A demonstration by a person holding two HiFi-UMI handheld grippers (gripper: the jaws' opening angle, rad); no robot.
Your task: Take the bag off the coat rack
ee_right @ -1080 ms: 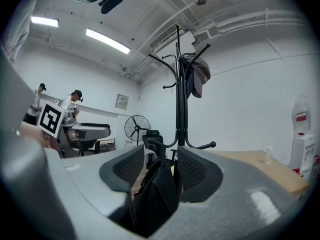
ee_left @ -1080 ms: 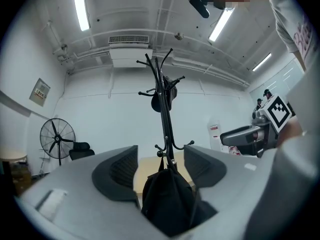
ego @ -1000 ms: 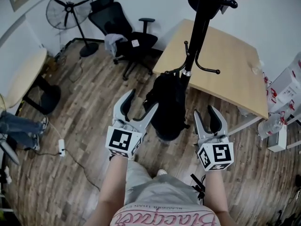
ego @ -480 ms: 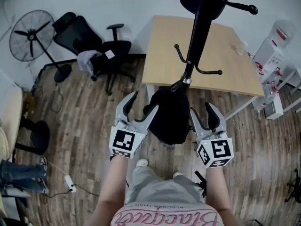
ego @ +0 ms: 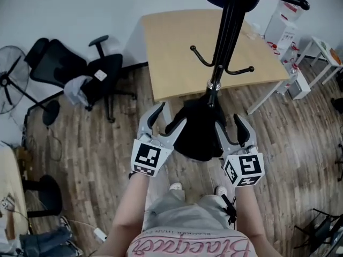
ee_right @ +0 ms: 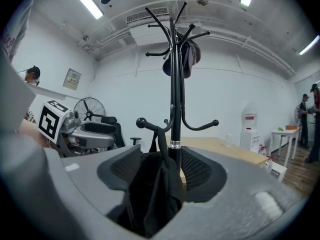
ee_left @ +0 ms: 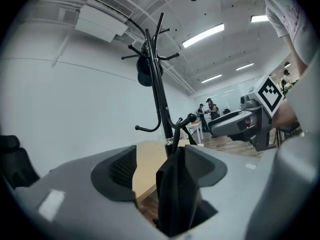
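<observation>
Right now the bag (ego: 199, 135) is hanging at the centre of the head view, its strap looping over a low hook of the rack (ego: 225, 31), whose pole is running up to the top edge. The left gripper (ego: 170, 116) is flanking the bag's left side and the right gripper (ego: 230, 123) its right side, both just below the middle of the frame.

In the left gripper view the jaws are standing wide and closing, with the dark fabric hanging between them toward the right-hand pad; the left-hand pad is clear of it. In the right gripper view the jaws are opening, and the bag is filling the lower part of the gap, with the pole rising just behind it.

Behind the rack, the surface (ego: 177, 52) is taking up the upper centre, and a chair (ego: 91, 71) is standing at the left on the wooden floor (ego: 80, 154)
</observation>
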